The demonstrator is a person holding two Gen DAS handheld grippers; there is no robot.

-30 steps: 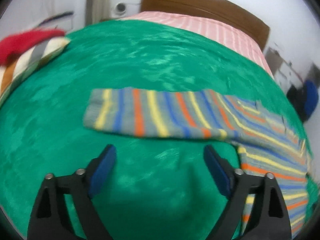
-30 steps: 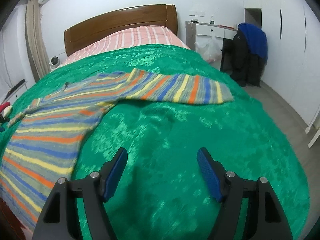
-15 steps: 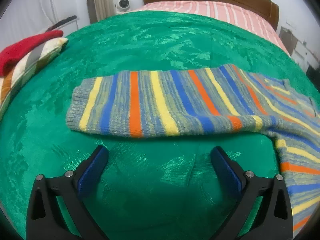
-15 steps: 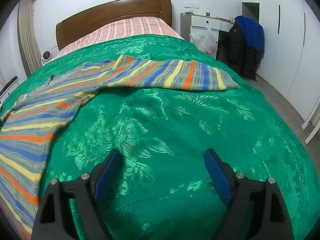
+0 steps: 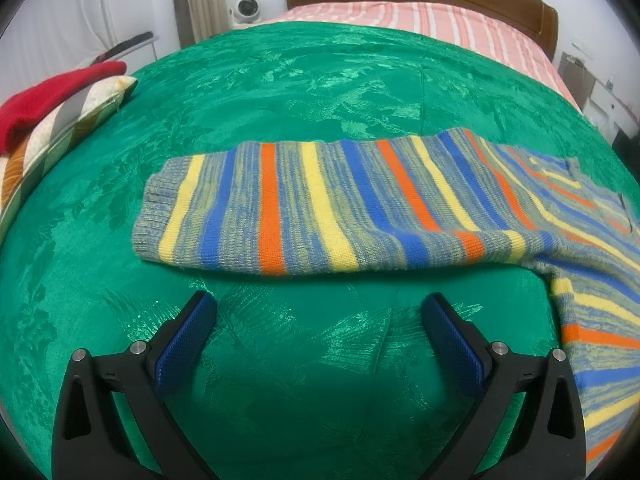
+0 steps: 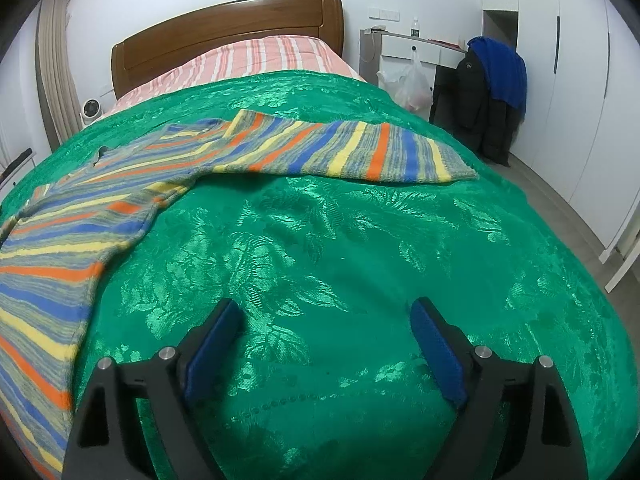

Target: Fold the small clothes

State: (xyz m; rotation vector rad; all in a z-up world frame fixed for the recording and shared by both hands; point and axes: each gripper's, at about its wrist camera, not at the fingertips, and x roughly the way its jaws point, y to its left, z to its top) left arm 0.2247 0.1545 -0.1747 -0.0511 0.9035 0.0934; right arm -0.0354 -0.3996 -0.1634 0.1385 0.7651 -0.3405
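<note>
A small striped knit sweater, grey with blue, orange and yellow bands, lies flat on a green bedspread (image 5: 280, 92). Its left sleeve (image 5: 320, 208) stretches across the left wrist view, cuff to the left. My left gripper (image 5: 318, 308) is open and empty, just in front of that sleeve's near edge. In the right wrist view the sweater body (image 6: 60, 248) is at the left and the right sleeve (image 6: 360, 152) reaches out to the right. My right gripper (image 6: 324, 316) is open and empty over bare bedspread, well short of the sleeve.
A red garment on a striped cushion (image 5: 52, 108) lies at the bed's left edge. A pink striped pillow (image 6: 256, 56) and wooden headboard (image 6: 224, 20) are at the far end. A chair with dark and blue jackets (image 6: 488, 92) stands right of the bed.
Both grippers have moved closer to the sleeves; the left sleeve now looms large just beyond the left fingers. Both stay open and empty.
</note>
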